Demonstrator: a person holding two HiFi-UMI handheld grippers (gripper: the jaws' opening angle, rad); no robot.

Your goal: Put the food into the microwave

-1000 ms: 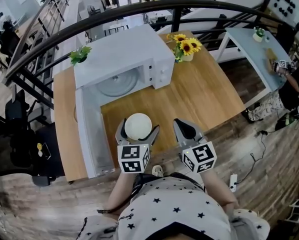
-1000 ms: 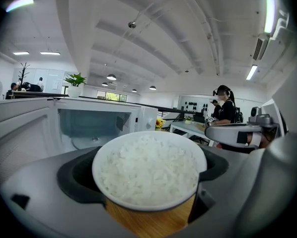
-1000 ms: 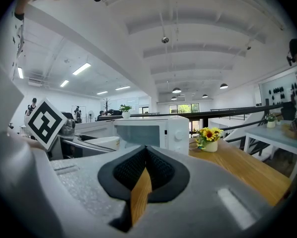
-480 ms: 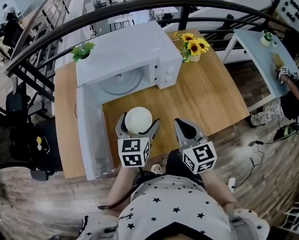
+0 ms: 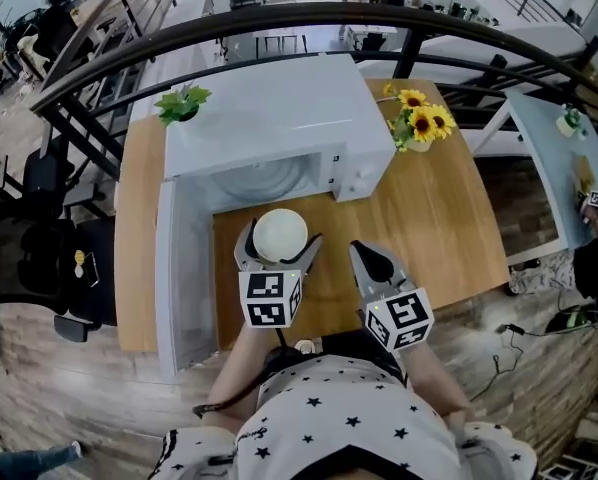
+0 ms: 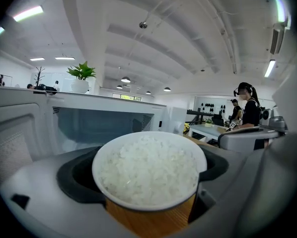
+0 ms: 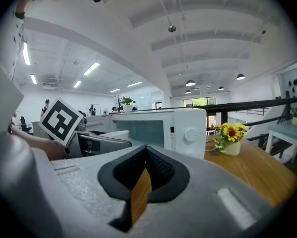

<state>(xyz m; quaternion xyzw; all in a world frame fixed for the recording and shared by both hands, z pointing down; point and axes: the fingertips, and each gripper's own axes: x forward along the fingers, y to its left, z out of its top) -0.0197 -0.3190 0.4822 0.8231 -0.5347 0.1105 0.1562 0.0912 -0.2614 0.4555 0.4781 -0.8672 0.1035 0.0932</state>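
**In front of the open microwave, rice is held in the left gripper**

Over the wooden table (image 5: pixel 429 218), the left gripper (image 5: pixel 279 238) is seen with its jaws spread around a white bowl of rice (image 6: pixel 148 170) and pressed against the bowl's sides. The bowl is held just before the microwave (image 5: pixel 279 118), whose door (image 5: pixel 184 268) is swung out to the left. The right gripper (image 5: pixel 367 256) is held beside it with its jaws brought together at the tips and nothing between them. The grains of rice and the microwave's cavity behind the bowl are shown only in the left gripper view. The microwave's knob (image 7: pixel 190 133) is shown plainly in the right gripper view, near a vase of sunflowers (image 7: pixel 230 139). Only in the head view is the glass turntable (image 5: pixel 269 180) made out
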